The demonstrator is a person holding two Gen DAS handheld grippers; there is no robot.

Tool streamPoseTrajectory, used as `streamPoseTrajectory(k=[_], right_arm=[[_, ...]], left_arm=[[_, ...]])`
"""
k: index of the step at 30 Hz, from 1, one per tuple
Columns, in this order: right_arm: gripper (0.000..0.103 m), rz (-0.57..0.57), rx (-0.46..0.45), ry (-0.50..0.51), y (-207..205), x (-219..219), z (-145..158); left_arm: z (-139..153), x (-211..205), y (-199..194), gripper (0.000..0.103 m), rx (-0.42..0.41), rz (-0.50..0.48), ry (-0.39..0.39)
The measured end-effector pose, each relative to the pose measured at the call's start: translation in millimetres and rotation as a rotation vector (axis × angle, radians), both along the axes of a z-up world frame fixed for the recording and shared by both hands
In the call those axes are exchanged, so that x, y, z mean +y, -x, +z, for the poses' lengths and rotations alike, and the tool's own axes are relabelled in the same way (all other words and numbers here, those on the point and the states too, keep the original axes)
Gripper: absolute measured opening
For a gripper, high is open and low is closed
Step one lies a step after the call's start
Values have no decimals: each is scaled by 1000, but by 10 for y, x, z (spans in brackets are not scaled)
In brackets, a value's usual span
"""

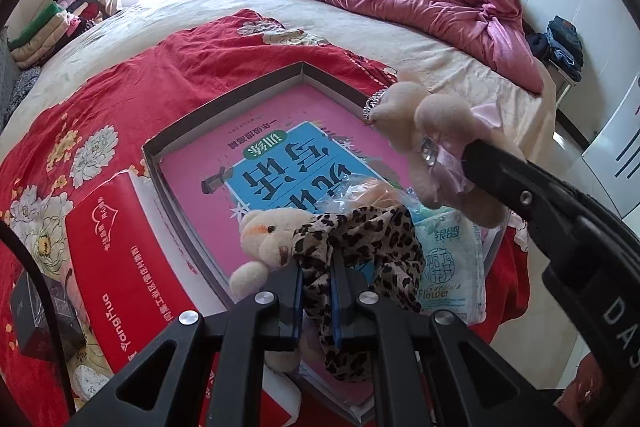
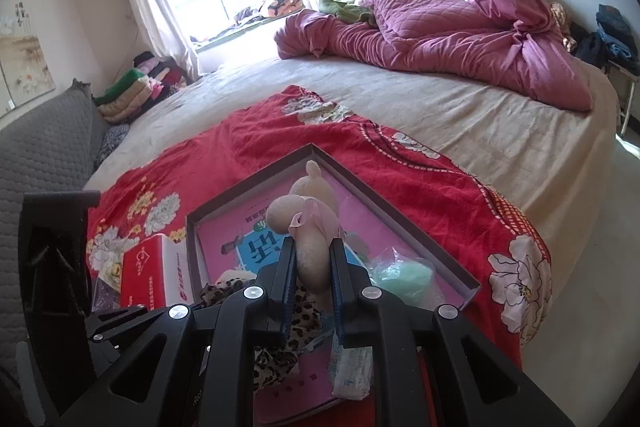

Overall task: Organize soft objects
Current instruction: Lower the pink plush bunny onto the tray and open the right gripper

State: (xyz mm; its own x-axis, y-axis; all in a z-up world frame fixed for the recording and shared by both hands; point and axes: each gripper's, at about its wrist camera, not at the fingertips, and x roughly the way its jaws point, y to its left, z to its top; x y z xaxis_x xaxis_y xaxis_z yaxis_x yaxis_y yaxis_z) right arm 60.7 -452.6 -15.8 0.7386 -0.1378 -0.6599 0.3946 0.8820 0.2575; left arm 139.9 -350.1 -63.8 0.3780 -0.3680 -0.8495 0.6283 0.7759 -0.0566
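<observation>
A shallow grey box [image 1: 224, 99] lies on a red floral cloth [image 1: 80, 115] on the bed, with a pink and blue book [image 1: 260, 163] inside. My left gripper [image 1: 316, 267] is shut on the leopard-print dress of a cream teddy bear [image 1: 266, 233] over the box's near end. My right gripper [image 2: 313, 251] is shut on a second cream bear in a pink dress [image 2: 306, 215] and holds it above the box [image 2: 360, 179]. That bear also shows in the left wrist view [image 1: 436, 131], at the tip of the right gripper's black arm.
A red and white carton [image 1: 120, 251] lies left of the box. A tissue pack [image 1: 448, 267] and a clear bag with green stuff [image 2: 404, 275] lie in the box's near end. A crumpled pink quilt [image 2: 440, 35] fills the far bed. A grey sofa [image 2: 36, 163] stands left.
</observation>
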Motion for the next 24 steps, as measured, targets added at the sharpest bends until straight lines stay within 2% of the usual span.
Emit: streamPoseTrajectory(k=[5, 10, 18, 24], right_arm=[[16, -17, 23, -7, -62, -94, -69], [16, -14, 41, -96, -66, -145, -238], [19, -27, 104, -59, -54, -150, -348], [20, -38, 108, -53, -11, -167, -358]], left_arm=[[-26, -26, -15, 11, 8, -2, 2], [-30, 16, -37, 11, 0, 7, 2], [-41, 21, -46, 11, 5, 13, 4], [-54, 14, -56, 11, 8, 12, 6]])
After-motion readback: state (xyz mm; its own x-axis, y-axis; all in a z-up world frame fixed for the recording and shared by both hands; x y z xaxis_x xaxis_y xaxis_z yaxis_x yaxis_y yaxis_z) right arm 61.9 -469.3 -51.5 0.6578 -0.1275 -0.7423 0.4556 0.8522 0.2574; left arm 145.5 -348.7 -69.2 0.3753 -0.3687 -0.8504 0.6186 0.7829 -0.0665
